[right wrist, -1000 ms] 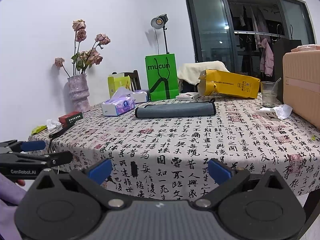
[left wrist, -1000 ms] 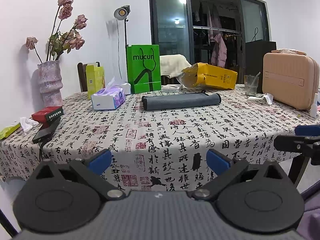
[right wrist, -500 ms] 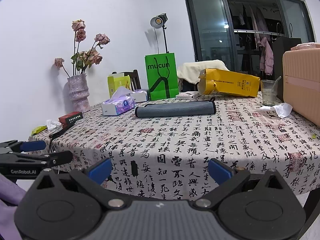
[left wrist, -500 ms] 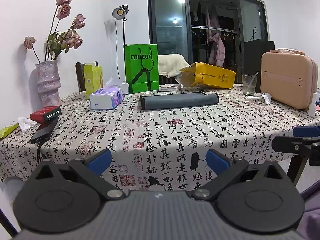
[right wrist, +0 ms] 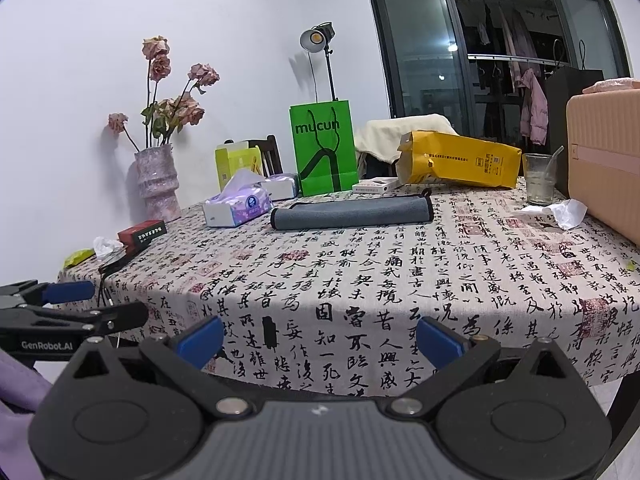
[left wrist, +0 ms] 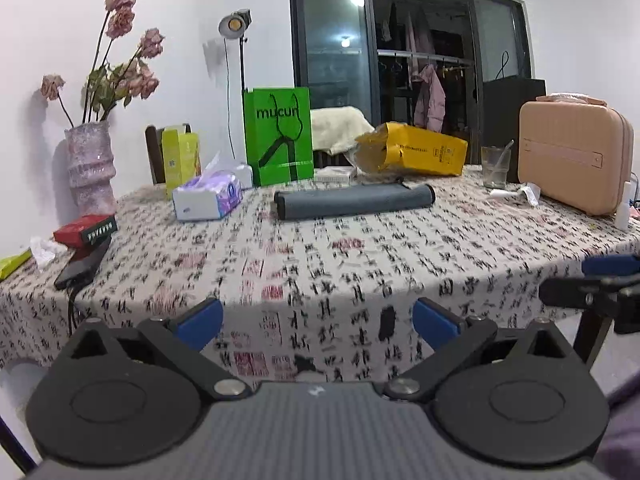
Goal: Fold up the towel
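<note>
A grey towel (left wrist: 354, 202) lies folded into a long narrow strip across the far middle of the table; it also shows in the right wrist view (right wrist: 352, 213). My left gripper (left wrist: 316, 320) is open and empty, held in front of the table's near edge, far short of the towel. My right gripper (right wrist: 320, 338) is open and empty too, at the same near edge. Each gripper shows at the side of the other's view, the right one (left wrist: 588, 284) and the left one (right wrist: 76, 308).
The table wears a calligraphy-print cloth (left wrist: 320, 264). Behind the towel stand a green bag (left wrist: 279, 136), a yellow bag (left wrist: 412, 154), a tissue box (left wrist: 208, 198) and a glass (left wrist: 495, 167). A pink case (left wrist: 574, 156) is at right; a vase (left wrist: 90, 164), red box (left wrist: 85, 230) and phone (left wrist: 82, 266) at left.
Both grippers have stayed open and nearly still. The left wrist view has shifted slightly and is a little blurred; the towel has not moved.
</note>
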`<act>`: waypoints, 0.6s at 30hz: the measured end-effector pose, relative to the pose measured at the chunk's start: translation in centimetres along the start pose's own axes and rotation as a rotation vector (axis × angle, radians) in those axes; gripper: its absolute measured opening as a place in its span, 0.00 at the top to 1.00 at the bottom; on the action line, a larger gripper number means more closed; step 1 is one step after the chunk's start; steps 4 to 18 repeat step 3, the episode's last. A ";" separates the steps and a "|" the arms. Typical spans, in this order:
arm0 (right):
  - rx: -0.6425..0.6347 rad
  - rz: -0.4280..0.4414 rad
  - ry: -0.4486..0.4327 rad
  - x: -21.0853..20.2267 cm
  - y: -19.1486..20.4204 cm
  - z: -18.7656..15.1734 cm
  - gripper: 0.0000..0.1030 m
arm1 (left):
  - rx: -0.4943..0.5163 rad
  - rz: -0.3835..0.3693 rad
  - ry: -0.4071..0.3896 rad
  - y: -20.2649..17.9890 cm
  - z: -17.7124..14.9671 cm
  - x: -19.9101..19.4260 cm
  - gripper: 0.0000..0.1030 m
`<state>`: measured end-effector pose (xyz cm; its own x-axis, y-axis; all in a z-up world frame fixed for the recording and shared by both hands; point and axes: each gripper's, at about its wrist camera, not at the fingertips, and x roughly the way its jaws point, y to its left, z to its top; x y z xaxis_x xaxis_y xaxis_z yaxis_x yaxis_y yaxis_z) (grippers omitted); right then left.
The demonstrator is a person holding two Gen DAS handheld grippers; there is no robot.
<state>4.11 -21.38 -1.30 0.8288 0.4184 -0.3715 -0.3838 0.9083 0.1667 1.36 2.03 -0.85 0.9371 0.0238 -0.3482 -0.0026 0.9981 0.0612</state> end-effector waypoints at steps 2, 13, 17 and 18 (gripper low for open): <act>0.013 -0.003 0.009 0.8 -0.4 -0.2 0.00 | -0.001 0.006 -0.010 0.0 0.3 1.0 0.00; 0.018 -0.010 0.015 1.3 -0.6 -0.4 0.00 | -0.006 0.005 0.003 0.0 0.5 1.8 0.00; 0.018 -0.010 0.015 1.3 -0.6 -0.4 0.00 | -0.006 0.005 0.003 0.0 0.5 1.8 0.00; 0.018 -0.010 0.015 1.3 -0.6 -0.4 0.00 | -0.006 0.005 0.003 0.0 0.5 1.8 0.00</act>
